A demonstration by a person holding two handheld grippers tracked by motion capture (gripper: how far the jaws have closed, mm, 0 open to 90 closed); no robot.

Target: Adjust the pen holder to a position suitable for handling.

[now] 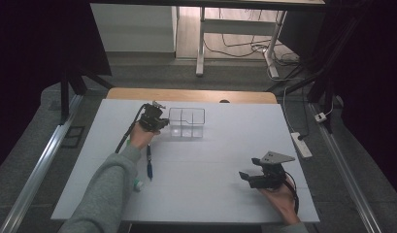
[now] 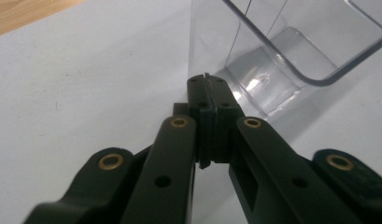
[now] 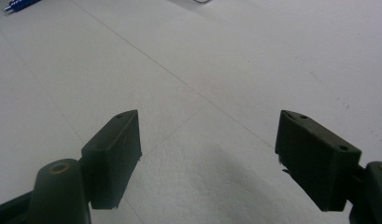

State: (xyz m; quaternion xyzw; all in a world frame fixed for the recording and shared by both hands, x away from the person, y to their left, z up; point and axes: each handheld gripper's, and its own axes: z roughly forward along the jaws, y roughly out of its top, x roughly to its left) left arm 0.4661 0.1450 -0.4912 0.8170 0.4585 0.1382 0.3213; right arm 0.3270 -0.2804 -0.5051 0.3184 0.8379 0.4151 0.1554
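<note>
Clear plastic is the material of the small container [image 1: 187, 123] that stands on the white bench [image 1: 220, 160], in its far left part, near the wooden strip [image 1: 191, 95] at the back edge. It is a box with an open top and rounded corners, and in the high view thin lines inside seem to divide it into compartments. In the left gripper view its transparent wall [image 2: 212, 37] rises just in front of the jaws.

At the left side of the container is the left hand-held gripper [image 1: 159, 122], held by the person's left hand [image 1: 140, 137] in a grey sleeve [image 1: 106, 194]. Its two black jaws are clenched together, with a thin clear edge that seems to be the wall of the container pinched between the pads [image 2: 208, 93]. So this hand-held gripper is grasping the container at its near side wall, and the base of the container rests on the bench.

The right hand-held gripper [image 1: 245, 176] is well apart from the container, at the near right part of the bench, in the person's right hand [image 1: 279, 196]. It carries a grey three-cornered plate [image 1: 274, 157] on top. Its jaws are released and stand wide, with bare bench surface between the pads [image 3: 115, 154].

A blue pen-like thing [image 1: 149, 167] lies on the bench near the left sleeve, and a small white and green thing [image 1: 138, 185] lies just beside the sleeve
</note>
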